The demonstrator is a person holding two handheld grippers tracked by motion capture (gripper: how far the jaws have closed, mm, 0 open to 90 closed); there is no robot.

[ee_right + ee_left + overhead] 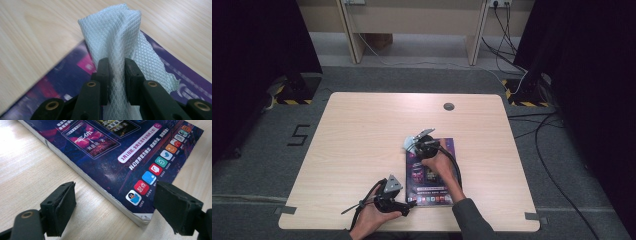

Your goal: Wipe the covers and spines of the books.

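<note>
A purple magazine (432,172) lies flat on the wooden table (362,130), near its front edge. My right gripper (117,75) is shut on a pale blue mesh cloth (117,32), which bunches up between the jaws and rests on the magazine's far left corner (75,67). From above, that cloth (408,143) peeks out past the right gripper (417,142). My left gripper (113,207) is open, its jaws straddling the near left corner of the magazine (112,165) without touching it. In the high view the left gripper (409,204) lies low by the front edge.
A round cable hole (448,106) sits in the far part of the table. Black curtains stand at both sides, and cables (537,135) run over the grey floor on the right. A desk frame (412,30) stands beyond the table.
</note>
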